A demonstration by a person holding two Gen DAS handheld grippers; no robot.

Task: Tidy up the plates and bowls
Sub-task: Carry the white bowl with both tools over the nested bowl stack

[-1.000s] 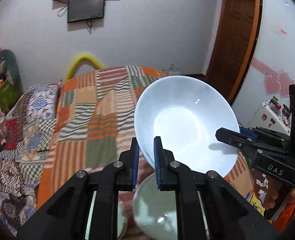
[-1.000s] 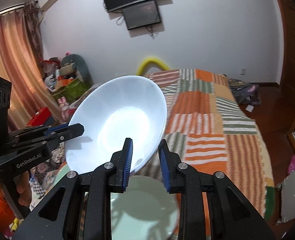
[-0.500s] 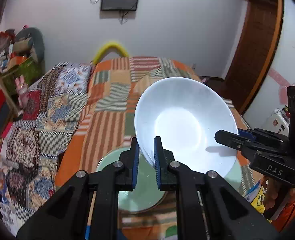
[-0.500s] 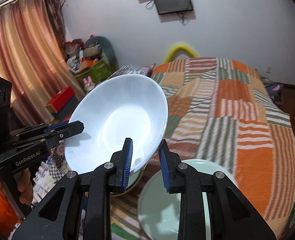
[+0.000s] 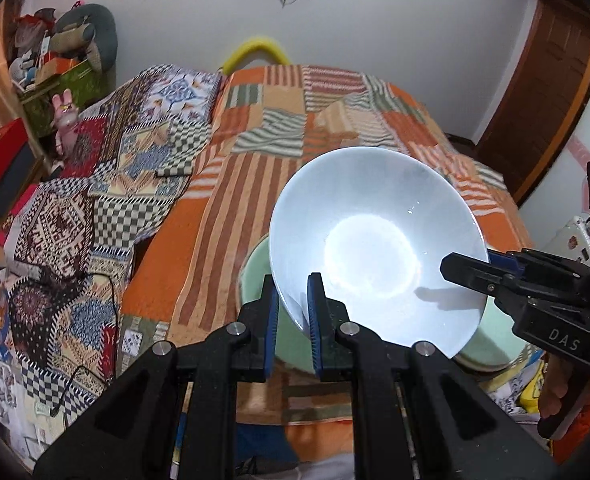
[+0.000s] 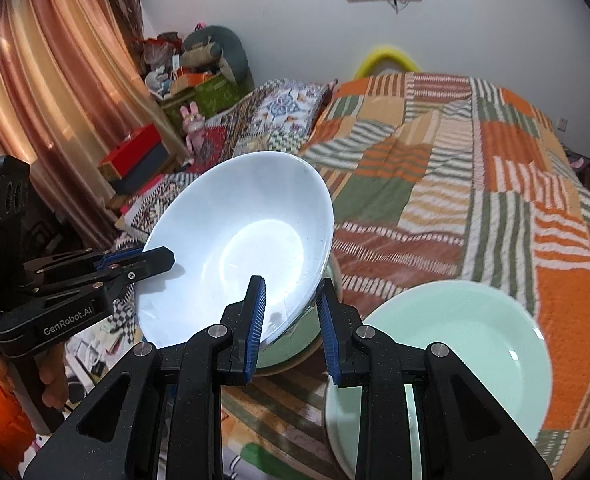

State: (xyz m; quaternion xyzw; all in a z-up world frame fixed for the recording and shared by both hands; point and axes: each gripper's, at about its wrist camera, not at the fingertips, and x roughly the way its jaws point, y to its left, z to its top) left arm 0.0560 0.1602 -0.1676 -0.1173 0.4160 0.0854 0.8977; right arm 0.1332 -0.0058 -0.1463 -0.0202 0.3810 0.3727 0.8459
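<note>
A white bowl hangs tilted above the bed, held by two opposite points of its rim. My left gripper is shut on the near rim in the left wrist view. It shows in the right wrist view as a black clamp on the bowl's left edge. My right gripper is shut on the other rim and reaches in from the right in the left wrist view. A pale green dish lies directly under the bowl, mostly hidden. A second green plate lies beside it on the right.
The dishes rest on a bed with an orange striped patchwork blanket. A patterned quilt with a black cable covers its left side. Boxes and toys and a curtain stand past the bed. A wooden door is at right.
Both grippers have carried the white bowl down and across the bed. The green dishes, earlier at the bottom edge, now sit under and beside the bowl. Both grips are unchanged.
</note>
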